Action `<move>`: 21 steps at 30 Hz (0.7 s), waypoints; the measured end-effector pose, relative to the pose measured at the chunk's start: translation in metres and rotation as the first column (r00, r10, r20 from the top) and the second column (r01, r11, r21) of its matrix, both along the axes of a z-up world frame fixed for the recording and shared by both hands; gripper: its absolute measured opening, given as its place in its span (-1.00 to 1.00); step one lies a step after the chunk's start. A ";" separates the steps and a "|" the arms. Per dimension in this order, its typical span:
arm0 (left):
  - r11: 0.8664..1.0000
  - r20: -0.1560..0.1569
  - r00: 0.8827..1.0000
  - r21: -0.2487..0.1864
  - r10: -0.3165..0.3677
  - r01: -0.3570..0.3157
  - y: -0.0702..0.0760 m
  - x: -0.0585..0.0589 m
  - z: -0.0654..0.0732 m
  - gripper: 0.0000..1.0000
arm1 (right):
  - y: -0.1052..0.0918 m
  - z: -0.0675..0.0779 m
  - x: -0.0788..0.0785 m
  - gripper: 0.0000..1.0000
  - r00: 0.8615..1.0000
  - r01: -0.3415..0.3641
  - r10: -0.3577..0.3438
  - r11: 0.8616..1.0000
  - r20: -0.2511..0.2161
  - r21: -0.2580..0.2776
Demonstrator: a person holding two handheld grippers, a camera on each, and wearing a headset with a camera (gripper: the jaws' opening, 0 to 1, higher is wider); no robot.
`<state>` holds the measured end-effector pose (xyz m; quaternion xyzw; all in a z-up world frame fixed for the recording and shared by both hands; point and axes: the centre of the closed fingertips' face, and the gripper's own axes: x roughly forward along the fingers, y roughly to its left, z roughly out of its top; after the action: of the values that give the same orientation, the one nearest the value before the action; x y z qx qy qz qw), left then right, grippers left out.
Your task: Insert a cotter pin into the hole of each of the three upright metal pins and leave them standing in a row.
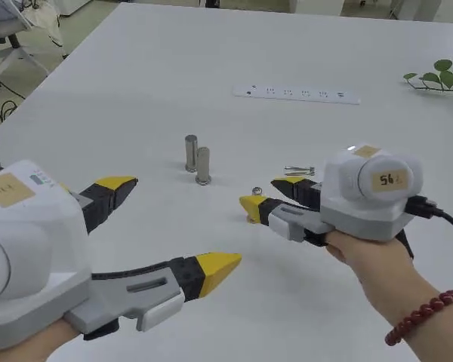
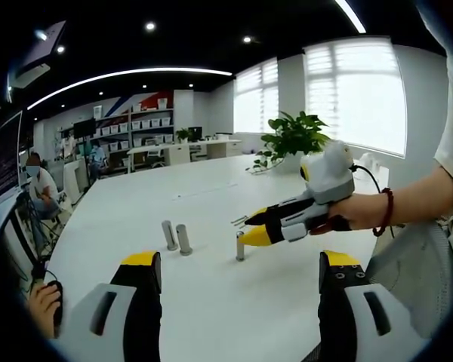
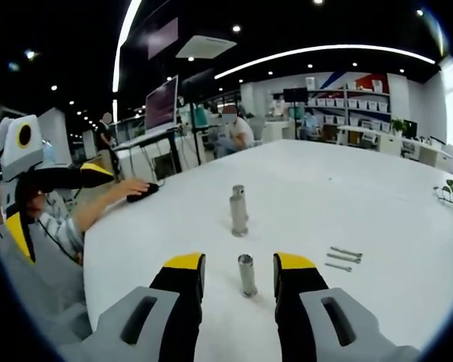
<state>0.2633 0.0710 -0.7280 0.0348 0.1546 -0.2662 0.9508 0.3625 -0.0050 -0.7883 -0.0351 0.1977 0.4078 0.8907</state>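
Holding the right gripper [image 3: 238, 264] low over the white table [image 1: 136, 90], jaws parted and clamping nothing, with the lone metal pin [image 3: 246, 274] standing upright in the gap between the two yellow tips, clear of both in the right gripper view. Holding the left gripper [image 1: 170, 226] at 8 o'clock from that pin in the head view, well apart from it, jaws spread wide over bare tabletop and gripping nothing. Finding the two other metal pins [image 1: 203, 164] at 10 o'clock from the lone pin, both upright, just beside each other, near the lone pin but not touching it; appearing one behind the other at 12 o'clock in the right gripper view. Finding the cotter pins [image 3: 342, 257] at 2 o'clock from the lone pin, lying flat and loose on the table in a small cluster, just beyond the right gripper's farther tip in the head view. Noting a white power strip [image 1: 297, 94] lying farther back at 12 o'clock, and a leafy plant [image 1: 438, 75] sitting near the table's far edge at 2 o'clock.
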 end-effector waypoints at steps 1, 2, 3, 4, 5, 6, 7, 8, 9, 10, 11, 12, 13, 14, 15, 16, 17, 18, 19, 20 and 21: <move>1.000 -0.001 1.000 0.000 0.001 -0.001 0.000 0.000 0.000 0.72 | 0.000 0.002 0.000 -0.24 1.000 -0.009 0.009 1.000 0.000 0.004; 1.000 0.000 1.000 -0.001 0.001 -0.001 0.000 0.000 0.000 0.72 | -0.001 0.002 -0.001 -0.24 1.000 -0.017 0.017 1.000 -0.006 0.002; 1.000 0.000 1.000 -0.002 0.002 -0.002 0.000 0.000 0.000 0.72 | -0.003 0.002 -0.001 -0.24 1.000 -0.025 0.025 1.000 -0.008 -0.008; 1.000 0.001 1.000 -0.002 0.002 -0.002 0.000 0.000 0.000 0.72 | -0.004 0.003 -0.001 -0.24 0.999 -0.038 0.038 0.999 -0.005 -0.014; 1.000 0.000 1.000 -0.002 0.003 -0.003 0.000 0.000 0.000 0.72 | -0.006 0.004 -0.001 -0.24 0.999 -0.046 0.046 0.999 -0.006 -0.017; 1.000 0.000 1.000 -0.001 0.004 -0.004 0.000 0.000 0.000 0.72 | -0.007 0.005 -0.001 -0.24 0.999 -0.049 0.048 0.999 -0.006 -0.018; 1.000 0.002 1.000 -0.001 0.005 -0.005 0.001 0.001 0.000 0.72 | -0.009 0.006 -0.001 -0.23 0.998 -0.060 0.060 0.998 -0.005 -0.016; 1.000 0.002 1.000 -0.002 0.006 -0.006 0.001 0.001 0.000 0.72 | -0.010 0.007 -0.001 -0.23 0.998 -0.064 0.064 0.998 -0.008 -0.015; 1.000 0.001 1.000 -0.004 0.007 -0.007 0.001 0.001 0.000 0.72 | -0.012 0.008 0.000 -0.23 0.998 -0.066 0.066 0.998 -0.009 -0.015; 1.000 0.001 1.000 -0.003 0.008 -0.008 0.001 0.001 0.000 0.72 | -0.013 0.009 0.000 -0.23 0.997 -0.071 0.071 0.997 -0.007 -0.017; 1.000 0.001 1.000 -0.002 0.009 -0.009 0.001 0.002 0.000 0.72 | -0.016 0.010 0.000 -0.24 0.997 -0.081 0.081 0.996 -0.008 -0.026; 1.000 0.001 1.000 -0.001 0.010 -0.010 0.002 0.002 -0.001 0.72 | -0.018 0.010 0.001 -0.24 0.996 -0.084 0.083 0.996 -0.009 -0.027; 1.000 0.000 1.000 -0.002 0.010 -0.010 0.002 0.002 -0.001 0.71 | -0.020 0.011 0.003 -0.24 0.996 -0.090 0.090 0.996 -0.008 -0.030; 1.000 -0.001 1.000 -0.002 0.011 -0.011 0.002 0.002 -0.001 0.71 | -0.021 0.011 0.004 -0.24 0.995 -0.097 0.097 0.995 -0.009 -0.032; 1.000 -0.001 1.000 -0.003 0.012 -0.012 0.002 0.003 -0.001 0.71 | -0.023 0.010 0.004 -0.24 0.994 -0.104 0.104 0.994 -0.015 -0.034; 1.000 -0.002 1.000 -0.004 0.012 -0.012 0.002 0.003 -0.002 0.71 | -0.024 0.009 0.006 -0.25 0.994 -0.106 0.105 0.994 -0.019 -0.036; 1.000 -0.004 1.000 -0.003 0.012 -0.012 0.001 0.004 -0.002 0.71 | -0.026 0.008 0.007 -0.25 0.994 -0.111 0.110 0.993 -0.023 -0.040; 1.000 -0.005 1.000 -0.002 0.012 -0.012 0.001 0.004 -0.002 0.71 | -0.028 0.007 0.008 -0.25 0.993 -0.116 0.115 0.992 -0.027 -0.046; 1.000 -0.004 1.000 0.000 0.013 -0.013 0.001 0.004 -0.002 0.71 | -0.030 0.004 0.010 -0.26 0.993 -0.118 0.116 0.991 -0.032 -0.057; 1.000 -0.004 1.000 -0.001 0.013 -0.013 0.001 0.004 -0.002 0.71 | -0.032 0.003 0.011 -0.26 0.992 -0.123 0.121 0.990 -0.035 -0.069; 1.000 -0.005 1.000 -0.002 0.014 -0.014 0.001 0.005 -0.002 0.71 | -0.034 0.001 0.013 -0.26 0.991 -0.128 0.125 0.989 -0.036 -0.080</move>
<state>0.2681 0.0723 -0.7304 0.0320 0.1569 -0.2597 0.9523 0.3751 -0.0392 -0.7874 -0.0780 0.2256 0.4555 0.8577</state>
